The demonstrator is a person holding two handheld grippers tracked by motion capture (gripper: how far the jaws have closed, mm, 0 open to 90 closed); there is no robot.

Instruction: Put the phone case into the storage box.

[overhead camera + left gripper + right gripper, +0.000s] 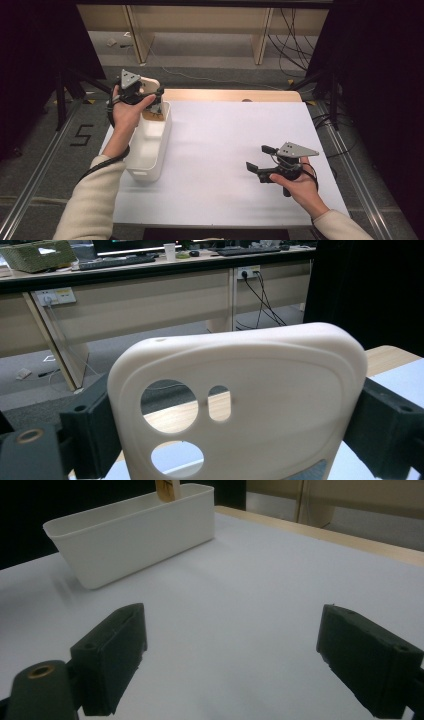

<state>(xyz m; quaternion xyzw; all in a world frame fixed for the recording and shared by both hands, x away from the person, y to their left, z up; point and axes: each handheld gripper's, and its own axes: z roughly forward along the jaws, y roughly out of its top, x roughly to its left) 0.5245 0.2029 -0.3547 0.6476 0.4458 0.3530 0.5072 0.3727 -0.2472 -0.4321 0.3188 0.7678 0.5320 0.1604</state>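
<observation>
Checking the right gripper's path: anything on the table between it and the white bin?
Nothing: bare white table between right gripper and bin, in the right gripper view and high view.

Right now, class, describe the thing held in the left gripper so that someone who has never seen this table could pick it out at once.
Start at the white table and find the white bin along its left edge. Above the bin's far end, the left gripper clamps a cream phone case by its sides. Its round camera cut-outs set it apart from the plain bin.

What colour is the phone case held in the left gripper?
Pale cream, almost off-white; the phone case shows best in the left gripper view.
</observation>
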